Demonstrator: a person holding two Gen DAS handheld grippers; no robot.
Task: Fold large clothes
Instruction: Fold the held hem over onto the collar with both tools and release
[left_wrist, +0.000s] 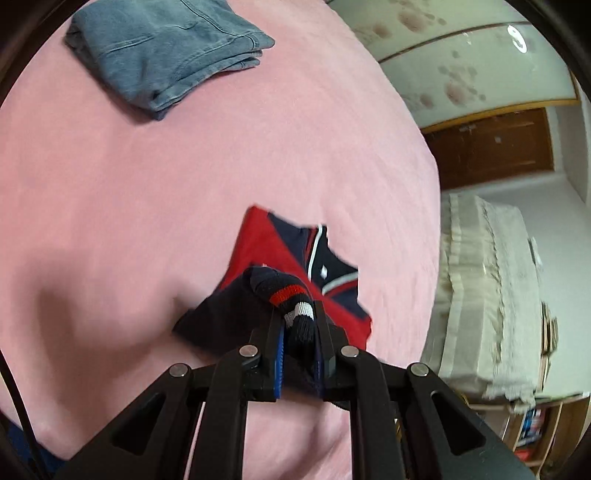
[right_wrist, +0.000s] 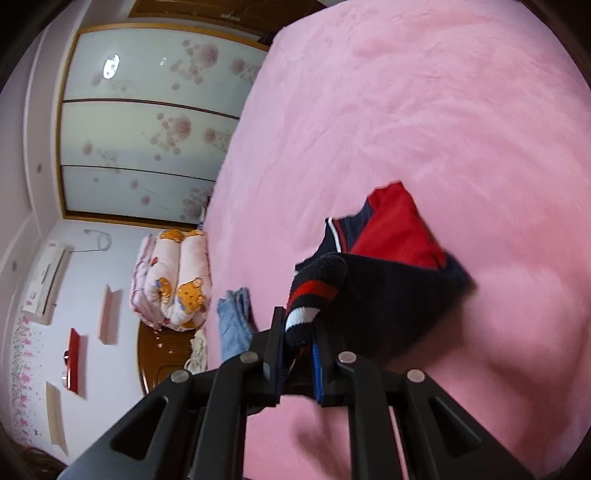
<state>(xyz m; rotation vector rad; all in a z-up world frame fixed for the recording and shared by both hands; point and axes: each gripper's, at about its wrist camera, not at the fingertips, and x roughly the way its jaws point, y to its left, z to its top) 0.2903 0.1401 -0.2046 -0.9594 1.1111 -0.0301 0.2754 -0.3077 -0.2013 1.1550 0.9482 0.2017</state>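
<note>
**Both grippers clamped on the cuffs of a red and navy jacket over a pink bed**

Left wrist view. Your left gripper (left_wrist: 300, 325) is closed on a ribbed cuff (left_wrist: 293, 306), navy with a red band and a white band. The cuff is pinched between the two blue-padded fingers (left_wrist: 279, 345), and its end sticks out past the tips. Beyond the cuff the jacket (left_wrist: 295, 280) hangs and spreads: a navy sleeve to the left, a red panel above it, and a navy chest part with thin white piping to the right. The far part of the jacket is seen against the pink bed (left_wrist: 147, 203); whether it rests on the cover or hangs clear cannot be told. Folded jeans (left_wrist: 166, 51) lie on the bed at the far upper left, well apart from the jacket. A pale covered bundle (left_wrist: 487, 288) stands off the bed's right edge, with a wooden door (left_wrist: 487, 147) behind it.

Right wrist view. Your right gripper (right_wrist: 300, 332) is likewise closed on a second cuff (right_wrist: 306, 306) of the same pattern, held between its fingers (right_wrist: 317, 356). The jacket (right_wrist: 395, 258) trails away to the right, navy near the gripper, red farther off. The bed (right_wrist: 406, 110) fills the right side. A strip of denim (right_wrist: 234, 317) shows at its left edge. Beside the bed lies a rolled quilt (right_wrist: 177, 273) with bear prints, and flowered sliding doors (right_wrist: 147, 122) stand behind.
</note>
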